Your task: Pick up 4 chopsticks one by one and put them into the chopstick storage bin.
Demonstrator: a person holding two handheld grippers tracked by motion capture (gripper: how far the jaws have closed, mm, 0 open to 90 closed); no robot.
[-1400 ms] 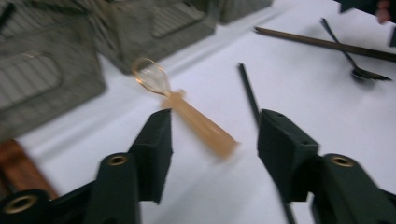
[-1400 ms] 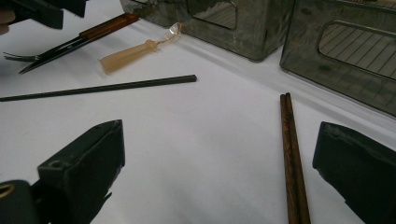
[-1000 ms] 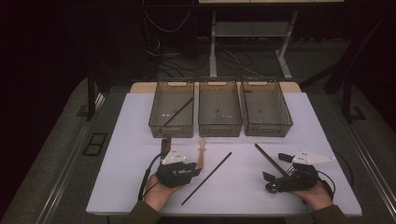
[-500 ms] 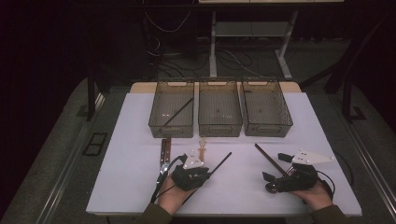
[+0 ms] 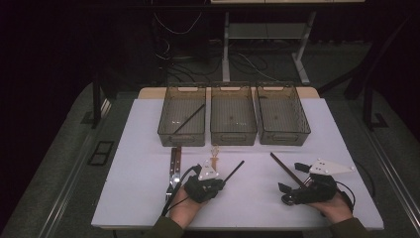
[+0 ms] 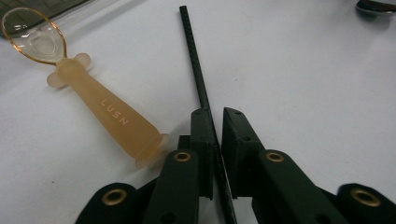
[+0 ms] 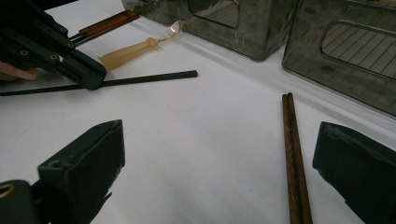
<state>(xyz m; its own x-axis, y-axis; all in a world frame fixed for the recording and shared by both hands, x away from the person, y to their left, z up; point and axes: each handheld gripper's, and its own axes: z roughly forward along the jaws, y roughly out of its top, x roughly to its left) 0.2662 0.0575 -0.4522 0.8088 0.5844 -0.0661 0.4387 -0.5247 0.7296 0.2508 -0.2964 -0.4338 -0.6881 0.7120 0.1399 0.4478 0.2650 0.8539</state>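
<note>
The one bit of writing comes first: the amber spoon (image 6: 95, 105) carries raised letters down its handle, LUSN, readable in the left gripper view.

Just right of that spoon lies the thin black rod (image 6: 201, 88), flat on the white table (image 5: 138, 148) and pointing away towards the bins. The left gripper (image 6: 215, 122) sits right over the rod's near part — the rod runs up between the two black jaws, which have just been closing; a sliver of gap remains on the right side, so the pads do not look fully pressed on it.

In the high view the left gripper (image 5: 212, 174) is near the front edge, left of centre, with the rod (image 5: 235, 169) poking out far-right of it and a wood-handled fork (image 5: 174, 166) lying to its left. Three wire bins stand in a row at the far side; the left bin (image 5: 164, 130) holds another dark stick.

Over on the right, the right gripper (image 7: 219, 154) rests with its jaws wide apart, nothing between them — a pair of brown chopsticks (image 7: 294, 158) lies just inside its right jaw, untouched. That view also gives the side-on look: the left gripper (image 7: 88, 74) low over the rod (image 7: 144, 79), the spoon (image 7: 128, 52) beyond it.
</note>
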